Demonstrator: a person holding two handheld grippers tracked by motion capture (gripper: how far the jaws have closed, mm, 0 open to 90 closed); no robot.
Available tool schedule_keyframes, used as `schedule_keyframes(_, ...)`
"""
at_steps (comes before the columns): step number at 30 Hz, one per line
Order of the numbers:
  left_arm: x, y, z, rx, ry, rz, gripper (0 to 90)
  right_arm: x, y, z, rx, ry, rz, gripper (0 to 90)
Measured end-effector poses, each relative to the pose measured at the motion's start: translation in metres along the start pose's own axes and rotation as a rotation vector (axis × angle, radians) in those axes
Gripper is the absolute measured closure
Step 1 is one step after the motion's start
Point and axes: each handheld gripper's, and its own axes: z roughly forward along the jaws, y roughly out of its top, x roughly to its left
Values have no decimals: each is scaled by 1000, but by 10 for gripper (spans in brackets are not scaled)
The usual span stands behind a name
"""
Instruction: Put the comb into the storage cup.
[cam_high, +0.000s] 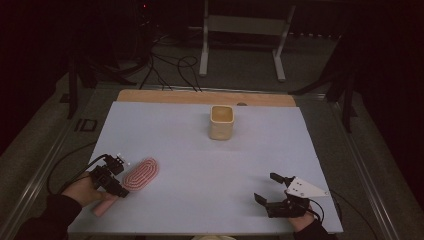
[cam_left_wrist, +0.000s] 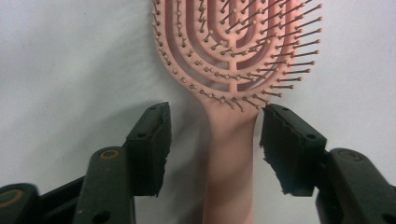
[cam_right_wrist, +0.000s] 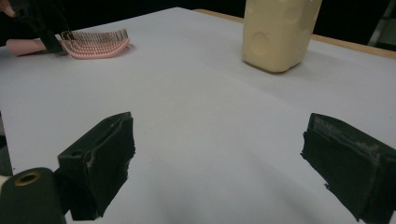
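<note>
Over the hairbrush handle our left gripper hangs, jaws parted astride it; our right gripper rests low, jaws spread, empty.

Dim room, perhaps carpeted floor
</note>
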Motion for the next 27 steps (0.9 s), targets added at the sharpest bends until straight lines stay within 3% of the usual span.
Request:
schedule_keyframes(20, -2, 6, 4, 38, -26, 12, 652, 0, 0, 0, -2, -2, -5, 87)
schedule_keyframes(27, 0, 4, 4, 32, -33, 5, 667, 0, 0, 0, 2, -2, -4, 87)
